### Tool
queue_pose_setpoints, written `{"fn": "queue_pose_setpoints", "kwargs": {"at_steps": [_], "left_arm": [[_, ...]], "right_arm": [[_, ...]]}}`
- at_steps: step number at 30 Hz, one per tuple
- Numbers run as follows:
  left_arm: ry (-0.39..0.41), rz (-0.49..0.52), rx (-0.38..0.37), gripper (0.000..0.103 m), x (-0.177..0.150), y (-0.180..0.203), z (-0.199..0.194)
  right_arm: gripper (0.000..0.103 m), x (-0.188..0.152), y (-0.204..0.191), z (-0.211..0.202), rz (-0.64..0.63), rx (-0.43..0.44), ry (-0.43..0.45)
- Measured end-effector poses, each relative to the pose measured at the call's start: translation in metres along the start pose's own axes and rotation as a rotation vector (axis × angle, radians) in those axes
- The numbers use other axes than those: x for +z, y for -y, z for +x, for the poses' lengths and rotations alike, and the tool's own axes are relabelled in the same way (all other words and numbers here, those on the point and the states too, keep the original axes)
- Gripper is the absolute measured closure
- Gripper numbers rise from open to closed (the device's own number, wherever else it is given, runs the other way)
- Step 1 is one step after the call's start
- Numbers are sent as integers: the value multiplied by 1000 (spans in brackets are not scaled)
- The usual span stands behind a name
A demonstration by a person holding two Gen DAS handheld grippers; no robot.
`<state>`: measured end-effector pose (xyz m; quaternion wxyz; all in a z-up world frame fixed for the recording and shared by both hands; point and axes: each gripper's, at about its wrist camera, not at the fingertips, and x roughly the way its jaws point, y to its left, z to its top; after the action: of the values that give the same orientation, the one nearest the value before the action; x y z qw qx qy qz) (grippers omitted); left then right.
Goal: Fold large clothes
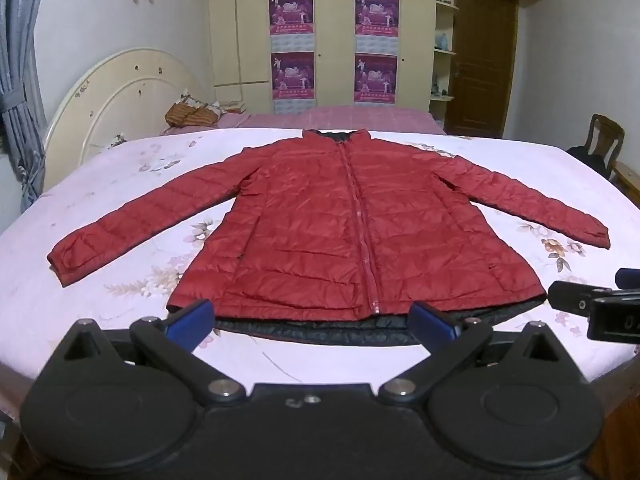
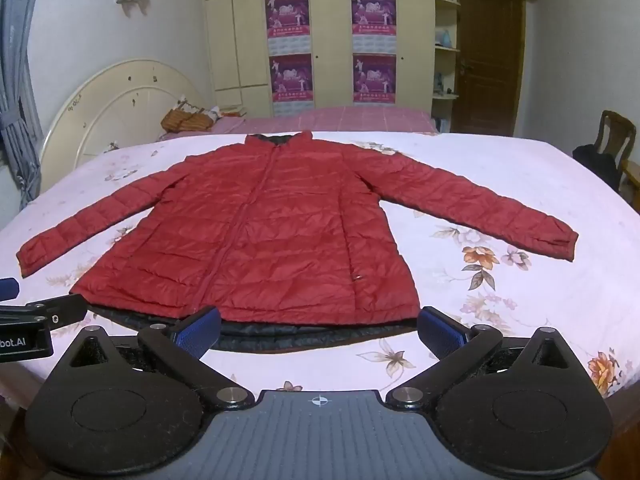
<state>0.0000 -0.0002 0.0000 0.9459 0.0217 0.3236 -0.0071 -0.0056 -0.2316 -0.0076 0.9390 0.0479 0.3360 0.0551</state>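
The red jacket (image 1: 348, 224) lies flat, zipped, on the bed (image 1: 120, 312), both sleeves spread outward, its hem just ahead of both grippers. The left gripper (image 1: 310, 322) and right gripper (image 2: 320, 330) are side by side, each spread wide and holding nothing.

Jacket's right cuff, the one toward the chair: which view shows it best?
Right wrist view: the cuff sits clear of the frame edge, opening visible. Left wrist view shows the cuff too, smaller and nearer the distorted edge.
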Motion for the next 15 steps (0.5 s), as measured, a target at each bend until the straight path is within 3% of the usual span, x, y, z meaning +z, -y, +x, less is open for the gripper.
{"fn": "queue_pose_setpoints", "kwargs": {"at_steps": [15], "left_arm": [[-1, -2, 6, 0, -1, 5, 4]], "right_arm": [[0, 1, -2, 1, -1, -5, -1]]}}
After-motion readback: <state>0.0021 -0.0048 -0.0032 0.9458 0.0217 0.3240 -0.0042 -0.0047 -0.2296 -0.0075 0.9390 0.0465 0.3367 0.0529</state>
